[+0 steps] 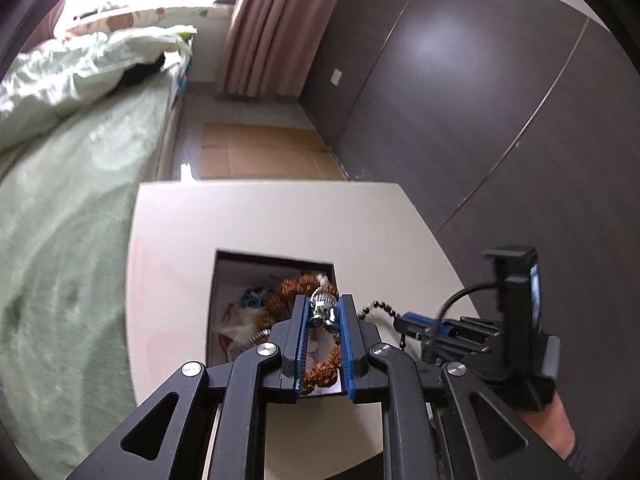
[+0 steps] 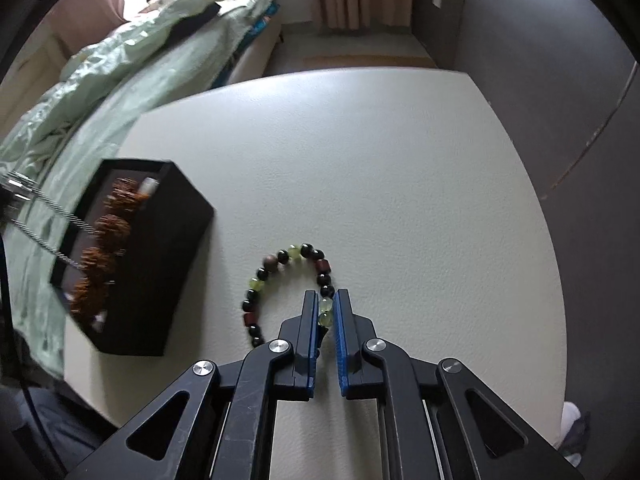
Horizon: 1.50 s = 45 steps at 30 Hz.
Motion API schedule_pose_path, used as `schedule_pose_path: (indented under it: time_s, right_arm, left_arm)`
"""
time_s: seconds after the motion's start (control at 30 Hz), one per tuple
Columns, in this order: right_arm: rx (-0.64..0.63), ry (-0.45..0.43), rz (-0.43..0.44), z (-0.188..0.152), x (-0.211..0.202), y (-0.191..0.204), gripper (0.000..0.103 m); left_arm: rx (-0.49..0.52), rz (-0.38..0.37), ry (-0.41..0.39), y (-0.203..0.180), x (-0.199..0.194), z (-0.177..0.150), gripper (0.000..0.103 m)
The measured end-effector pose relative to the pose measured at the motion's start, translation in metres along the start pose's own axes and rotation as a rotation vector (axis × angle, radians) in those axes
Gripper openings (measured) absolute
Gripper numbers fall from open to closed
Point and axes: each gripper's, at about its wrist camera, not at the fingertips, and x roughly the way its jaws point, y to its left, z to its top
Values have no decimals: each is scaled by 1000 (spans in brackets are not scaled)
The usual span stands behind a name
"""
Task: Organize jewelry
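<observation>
1. Silver metal glints between the fingers of the left gripper [image 1: 325,312]: it is closed on a silver chain piece [image 1: 323,309] held above the black jewelry box [image 1: 224,276], which sits on the white table [image 1: 180,240].
2. The right gripper [image 2: 324,308] is nearly closed, pinching the beaded bracelet [image 2: 280,276] at two green beads; the rest of the loop lies on the table, near the box but apart from it.
3. Risk, as I judge it: the round beads could roll out of so narrow a pinch, or the loop could catch on the box wall when carried over.
4. The silver piece could also tangle with the brown seed-bead strand [image 1: 288,292] already inside the box.
5. The right view shows the box's outer wall and silver strands [image 2: 44,216] trailing into it; the left view alone shows the box's cluttered interior.
</observation>
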Motion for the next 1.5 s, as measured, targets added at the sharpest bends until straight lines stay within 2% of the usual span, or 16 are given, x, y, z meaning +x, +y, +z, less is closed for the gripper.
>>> schedule_pose_path:
  time_s: [0.07, 0.1, 0.13, 0.2, 0.23, 0.6, 0.8, 0.9, 1.07, 1.1, 1.13, 1.17, 1.2, 1.37, 1.5]
  right_arm:
    - [12, -19, 25, -2, -7, -3, 9]
    - [14, -31, 39, -2, -10, -2, 9]
    - [14, -48, 59, -1, -15, -1, 9]
    - [23, -76, 87, 1, -23, 0, 9]
    - [29, -94, 104, 3, -28, 1, 9]
    - [28, -254, 195, 20, -77, 26, 9]
    - [-19, -347, 245, 27, -106, 59, 9]
    - [-43, -353, 275, 31, -108, 75, 9]
    - [-59, -315, 313, 38, -92, 96, 10]
    - [-58, -301, 312, 38, -88, 97, 12]
    - [-55, -294, 314, 36, -86, 96, 26]
    - [-46, -292, 316, 34, -85, 95, 46]
    - [-33, -300, 315, 32, -86, 91, 52]
    - [19, -315, 329, 25, -96, 70, 54]
    - [62, -311, 325, 13, -104, 53, 58]
  left_arm:
    - [-25, -21, 22, 6, 5, -2, 19]
    - [-29, -25, 21, 7, 5, -4, 29]
    - [-33, -28, 16, 9, 4, -5, 49]
    - [-46, -39, -14, 15, -2, -8, 72]
    - [-53, -46, -30, 19, -5, -9, 76]
    - [-100, -13, -66, 52, -20, -11, 76]
    - [-134, -7, -78, 65, -27, -12, 76]
    - [-149, -8, -106, 68, -34, -12, 76]
    - [-173, 1, -135, 75, -43, -10, 76]
    - [-176, 1, -136, 76, -44, -10, 76]
    - [-174, 4, -137, 76, -45, -10, 76]
    - [-168, 9, -138, 76, -46, -9, 76]
    - [-159, 18, -140, 75, -47, -9, 76]
    - [-136, 45, -140, 67, -51, -8, 77]
    - [-99, 74, -169, 49, -66, -11, 88]
